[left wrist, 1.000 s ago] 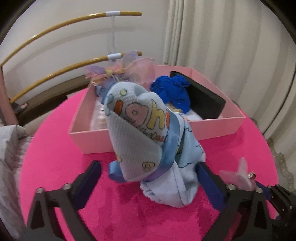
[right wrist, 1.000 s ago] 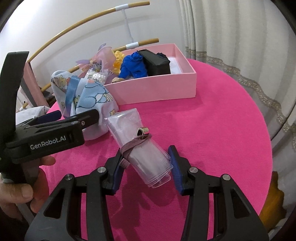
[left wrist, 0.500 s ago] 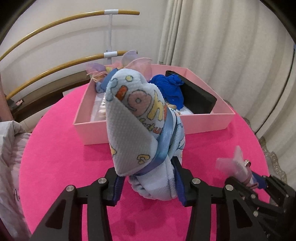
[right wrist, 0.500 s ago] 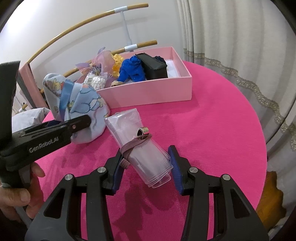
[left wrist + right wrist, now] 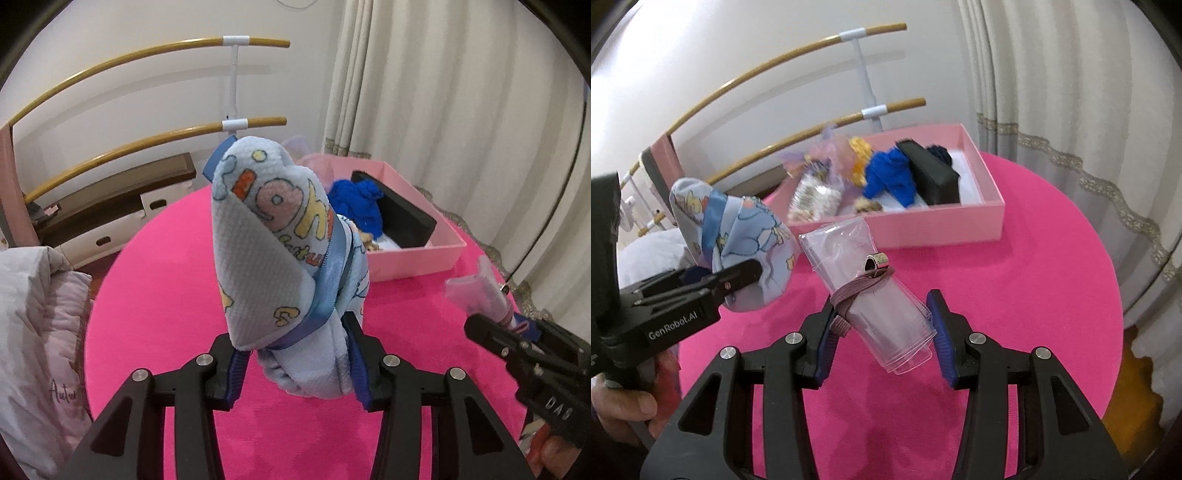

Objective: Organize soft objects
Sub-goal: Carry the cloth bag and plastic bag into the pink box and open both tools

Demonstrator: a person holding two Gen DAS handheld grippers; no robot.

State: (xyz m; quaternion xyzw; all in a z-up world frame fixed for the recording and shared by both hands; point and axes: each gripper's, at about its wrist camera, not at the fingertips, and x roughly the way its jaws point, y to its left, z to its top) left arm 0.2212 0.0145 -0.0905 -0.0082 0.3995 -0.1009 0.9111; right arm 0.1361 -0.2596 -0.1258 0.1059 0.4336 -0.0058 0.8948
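While we hold both tools over pink table [image 5: 1034, 280], left gripper [image 5: 295, 363] clamps rolled blue printed cloth [image 5: 280, 258], ribbon-tied, lifted clear of table, near side of pink box [image 5: 934, 227]. Our right gripper [image 5: 882, 328] squeezes clear plastic roll [image 5: 871, 295] bound by mauve elastic band [image 5: 857, 290], also near side of box, right of cloth. Inside box: blue knit item [image 5: 892, 173], black case [image 5: 931, 173] right of it, yellow piece [image 5: 862, 155], sheer ribbon bundle [image 5: 816, 192] at left end.
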